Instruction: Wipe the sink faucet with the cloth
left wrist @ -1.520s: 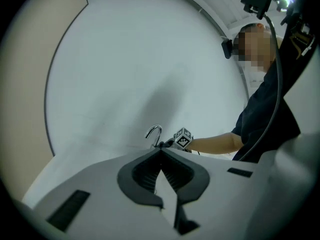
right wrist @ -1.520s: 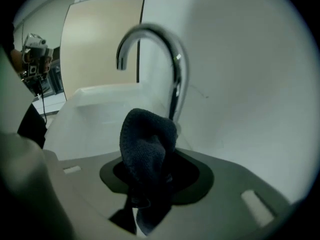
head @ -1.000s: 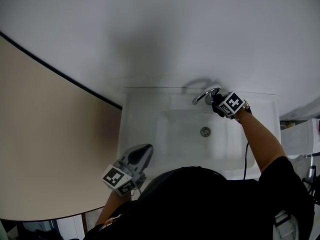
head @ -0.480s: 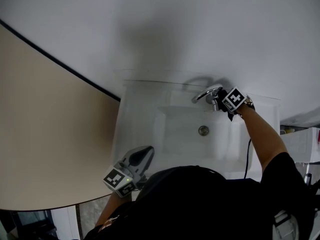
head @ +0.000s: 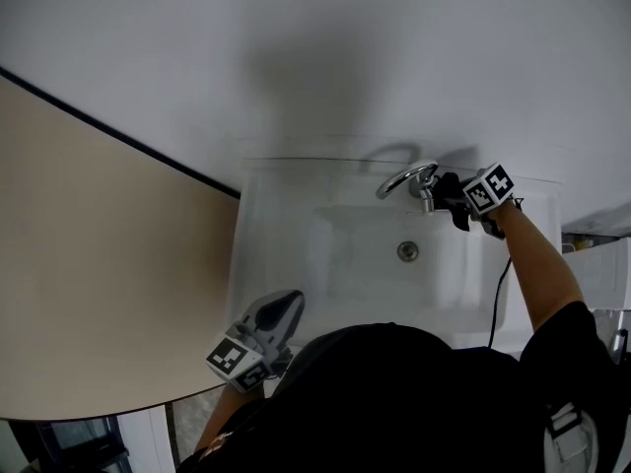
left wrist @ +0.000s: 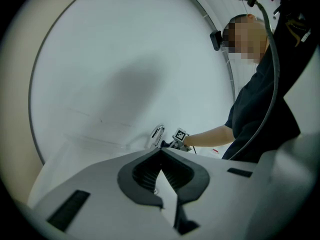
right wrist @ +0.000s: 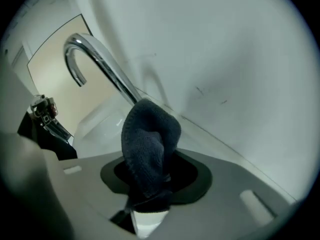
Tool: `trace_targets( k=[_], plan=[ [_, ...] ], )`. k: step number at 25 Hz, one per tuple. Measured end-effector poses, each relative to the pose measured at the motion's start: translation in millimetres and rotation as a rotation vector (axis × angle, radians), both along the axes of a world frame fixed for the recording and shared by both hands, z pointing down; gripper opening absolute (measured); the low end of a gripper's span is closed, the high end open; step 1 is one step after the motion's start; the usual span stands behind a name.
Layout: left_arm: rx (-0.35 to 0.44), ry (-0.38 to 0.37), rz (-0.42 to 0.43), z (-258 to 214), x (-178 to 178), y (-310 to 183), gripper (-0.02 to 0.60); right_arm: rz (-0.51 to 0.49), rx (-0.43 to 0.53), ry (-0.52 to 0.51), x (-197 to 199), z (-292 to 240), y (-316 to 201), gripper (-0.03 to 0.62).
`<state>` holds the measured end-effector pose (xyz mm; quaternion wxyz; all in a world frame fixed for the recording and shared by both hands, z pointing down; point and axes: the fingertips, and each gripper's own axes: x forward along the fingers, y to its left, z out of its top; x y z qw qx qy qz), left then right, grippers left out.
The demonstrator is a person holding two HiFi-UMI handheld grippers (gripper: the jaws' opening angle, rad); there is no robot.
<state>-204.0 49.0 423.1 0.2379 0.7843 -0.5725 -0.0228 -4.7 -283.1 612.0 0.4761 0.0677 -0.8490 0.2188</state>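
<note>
The right hand-held gripper (head: 450, 201), jaws closing on the dark cloth (right wrist: 149, 145) between them, holds it at the faucet's (right wrist: 98, 58) lower stem (the left hand-held gripper (head: 284, 306) hangs closed, empty, near the sink's (head: 264, 227) front rim).

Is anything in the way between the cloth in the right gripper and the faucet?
Nothing visible. The right gripper, fingers closing on the cloth, has it right at the faucet neck.
</note>
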Motion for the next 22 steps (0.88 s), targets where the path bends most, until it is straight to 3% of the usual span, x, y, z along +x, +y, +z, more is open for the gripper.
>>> trace_targets(
  k=[3, 6, 11, 14, 22],
  plan=[
    [0.013, 0.006, 0.011, 0, -1, -3, 0.002, 0.012, 0.029, -0.116, 8, -38, 16, 0.137],
    [0.02, 0.012, 0.029, 0, 1, -6, 0.001, 0.061, -0.01, -0.227, 20, -61, 50, 0.137],
    [0.0, 0.019, 0.046, 3, 3, -6, 0.001, 0.317, -0.137, -0.302, 23, -13, 79, 0.137],
    [-0.007, 0.006, 0.042, -2, 5, -6, 0.002, 0.484, -0.082, -0.336, 19, 2, 53, 0.14],
    [-0.03, -0.011, 0.006, -6, 2, 7, 0.0, 0.486, 0.175, -0.247, 52, -12, 0, 0.138]
  ],
)
